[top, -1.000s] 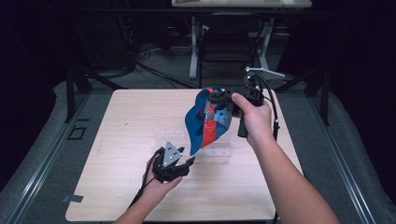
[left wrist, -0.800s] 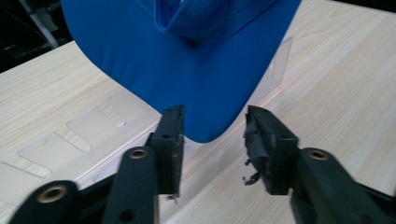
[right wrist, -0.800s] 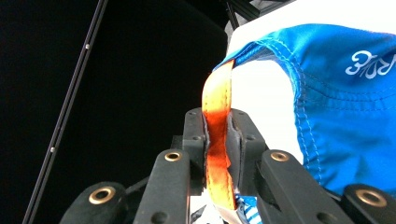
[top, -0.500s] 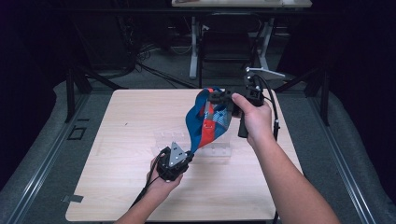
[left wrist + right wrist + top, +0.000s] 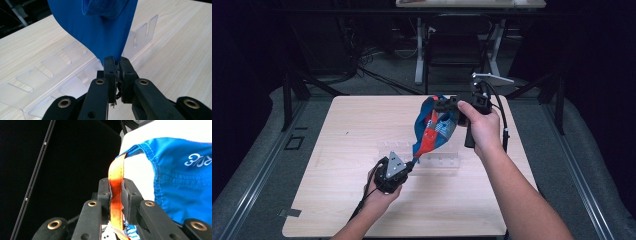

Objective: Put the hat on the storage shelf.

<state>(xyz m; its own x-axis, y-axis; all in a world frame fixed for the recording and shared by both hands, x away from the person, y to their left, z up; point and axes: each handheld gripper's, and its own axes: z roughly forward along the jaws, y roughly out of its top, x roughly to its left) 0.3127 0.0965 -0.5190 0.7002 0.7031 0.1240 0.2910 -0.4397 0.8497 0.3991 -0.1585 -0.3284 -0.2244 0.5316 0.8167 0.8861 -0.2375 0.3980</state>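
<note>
A blue and red fabric bag (image 5: 432,131) hangs stretched in the air over the wooden table (image 5: 342,145). My right gripper (image 5: 443,105) holds its top end, shut on the bag's orange strap (image 5: 115,192). The blue fabric (image 5: 182,180) with white lettering spreads to the right in the right gripper view. My left gripper (image 5: 411,163) is lower and nearer, shut on the bag's bottom tip (image 5: 115,50). Blue cloth (image 5: 100,27) rises from the closed jaws in the left gripper view.
A clear plastic rack (image 5: 439,161) with upright slots lies on the table under the bag, also seen as the rack (image 5: 50,75) behind my left jaws. A chair and desk legs (image 5: 452,45) stand beyond the table's far edge.
My left gripper has moved up and right to the bag's lower tip and shut on it. The right gripper with the bag has stayed about where it was.
</note>
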